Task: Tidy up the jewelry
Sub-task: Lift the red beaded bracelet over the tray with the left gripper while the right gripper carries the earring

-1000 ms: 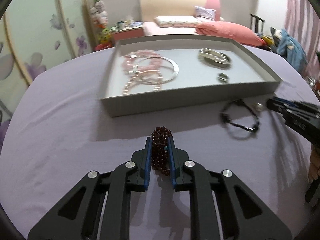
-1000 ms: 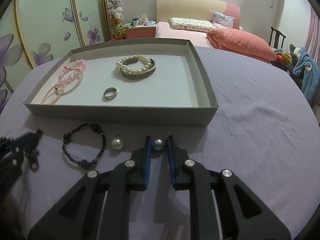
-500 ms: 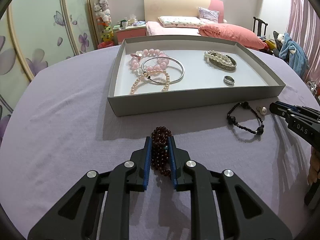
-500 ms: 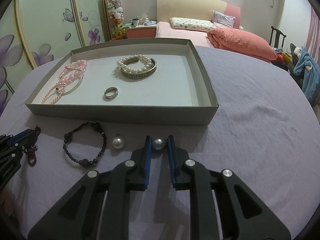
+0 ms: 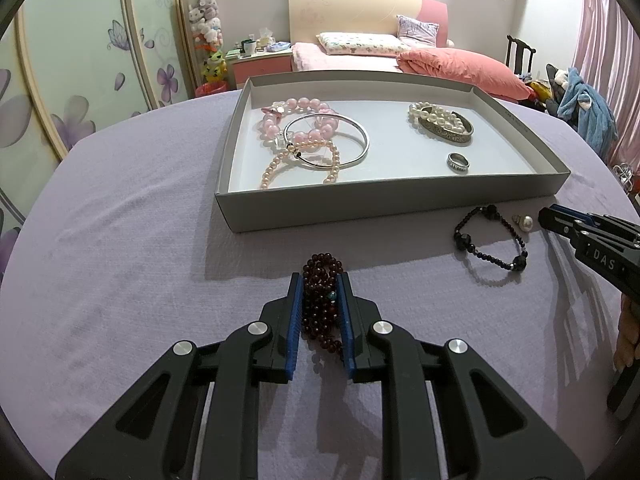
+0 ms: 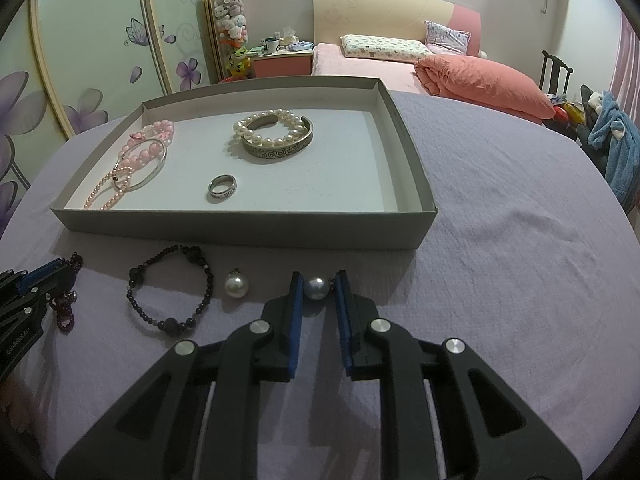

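My left gripper (image 5: pixel 319 280) is shut on a dark red bead bracelet (image 5: pixel 322 280) just above the purple cloth, in front of the grey tray (image 5: pixel 360 206). My right gripper (image 6: pixel 317 280) is shut on a grey pearl earring (image 6: pixel 317 289) near the tray's front wall (image 6: pixel 240 230). A white pearl earring (image 6: pixel 236 285) and a black bead bracelet (image 6: pixel 172 292) lie on the cloth between the grippers. The tray holds pink bead strands (image 5: pixel 298 128), a silver bangle (image 5: pixel 326 140), a white pearl bracelet on an engraved cuff (image 6: pixel 276 136) and a ring (image 6: pixel 223 188).
The table is round and covered with purple cloth (image 6: pixel 520 240). A bed with a pink quilt (image 6: pixel 480 80) stands behind it. A chair draped with blue clothing (image 6: pixel 616 148) is at the right. Wardrobe doors (image 5: pixel 80 80) stand at the left.
The left wrist view has tilted and steadied, so the tray sits more central. Both grippers keep hold of their pieces. The right gripper has barely moved.
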Motion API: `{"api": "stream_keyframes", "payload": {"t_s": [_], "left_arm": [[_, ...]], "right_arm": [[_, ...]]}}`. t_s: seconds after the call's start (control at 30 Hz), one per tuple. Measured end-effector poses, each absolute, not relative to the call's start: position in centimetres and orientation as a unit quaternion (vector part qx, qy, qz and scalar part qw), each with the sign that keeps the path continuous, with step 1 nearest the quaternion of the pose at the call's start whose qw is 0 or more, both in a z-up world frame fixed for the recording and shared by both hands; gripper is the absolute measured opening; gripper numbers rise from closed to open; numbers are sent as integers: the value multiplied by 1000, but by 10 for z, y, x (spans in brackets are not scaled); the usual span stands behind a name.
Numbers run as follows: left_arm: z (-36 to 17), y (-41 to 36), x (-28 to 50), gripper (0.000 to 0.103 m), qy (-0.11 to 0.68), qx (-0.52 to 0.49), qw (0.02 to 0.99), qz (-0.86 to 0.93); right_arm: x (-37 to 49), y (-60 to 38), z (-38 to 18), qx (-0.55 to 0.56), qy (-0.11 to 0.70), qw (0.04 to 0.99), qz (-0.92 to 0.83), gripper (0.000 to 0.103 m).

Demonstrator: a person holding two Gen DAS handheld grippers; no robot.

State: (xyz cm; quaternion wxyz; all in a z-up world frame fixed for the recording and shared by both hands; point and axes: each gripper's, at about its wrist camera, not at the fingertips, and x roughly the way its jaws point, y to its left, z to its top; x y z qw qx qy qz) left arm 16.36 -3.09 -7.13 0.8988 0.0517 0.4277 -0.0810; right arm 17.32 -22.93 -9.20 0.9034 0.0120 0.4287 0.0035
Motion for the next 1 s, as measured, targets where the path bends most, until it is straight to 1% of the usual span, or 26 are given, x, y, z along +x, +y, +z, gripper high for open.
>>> {"api": "stream_keyframes", "payload": {"t_s": [0.23,0.33,0.63,0.77,1.0], "left_arm": [[-71,-30,165,18,428,48,899,-82],[-70,-27,165,13,428,38,899,-81],[-67,-9,150,11,428,-3,899,-90],[-56,-4,139,11,401,-18,911,-96],[-22,-10,119,9,324,-28,940,-105]], "right_arm": [[173,-230,-92,14,429,903,5,17],[172,-233,-92,25,429,903,7,17],[143,-234,-88,57,424,904,23,16],[130,-231,-78,63,400,914,26,16],[109,-214,-45,55,334,940,42,16]]}}
